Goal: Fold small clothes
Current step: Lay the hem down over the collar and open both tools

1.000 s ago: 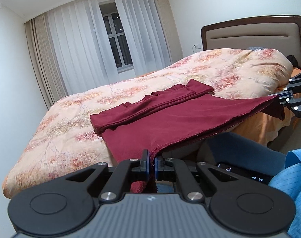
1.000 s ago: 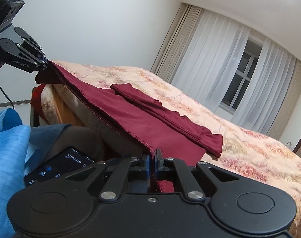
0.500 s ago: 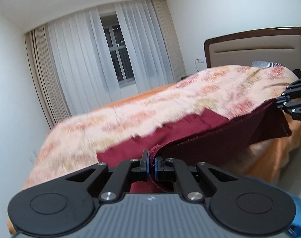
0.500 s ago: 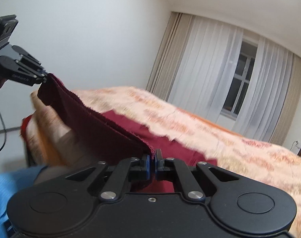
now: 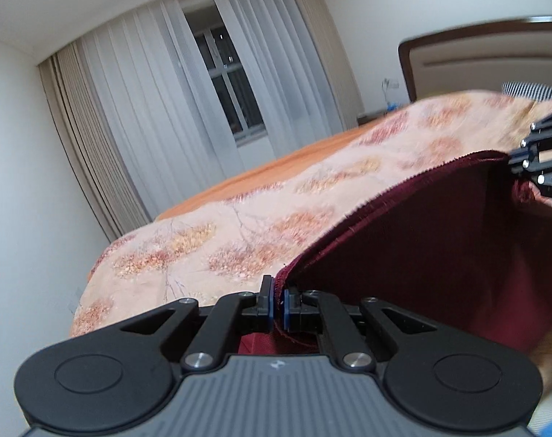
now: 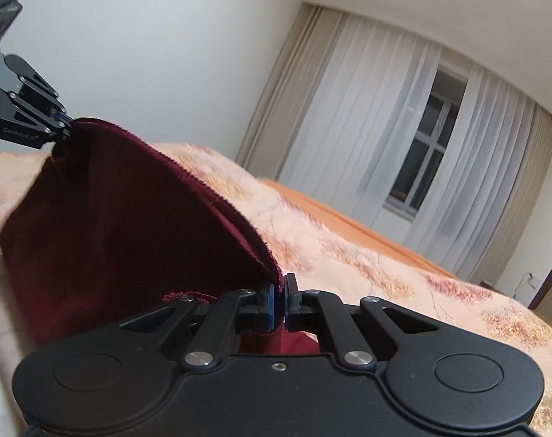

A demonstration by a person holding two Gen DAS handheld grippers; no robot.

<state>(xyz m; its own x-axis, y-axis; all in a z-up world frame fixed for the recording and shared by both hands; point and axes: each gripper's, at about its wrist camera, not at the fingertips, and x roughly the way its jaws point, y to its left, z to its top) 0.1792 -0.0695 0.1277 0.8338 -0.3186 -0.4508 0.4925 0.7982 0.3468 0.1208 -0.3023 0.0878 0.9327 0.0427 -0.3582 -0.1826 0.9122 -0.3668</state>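
Dark maroon garment [image 5: 439, 240], raw fuzzy hem uppermost, hangs stretched above the floral bedspread [image 5: 239, 233], one corner clamped in the left gripper [image 5: 277, 300], the other in the right gripper [image 6: 278, 300].

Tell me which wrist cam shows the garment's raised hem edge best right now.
Right wrist view: the dark red garment shows its hem as a sharp arc running from the left gripper down to the right gripper. The left wrist view shows the same hem between both grippers, but softer from motion blur and partly cut off at the frame edge.
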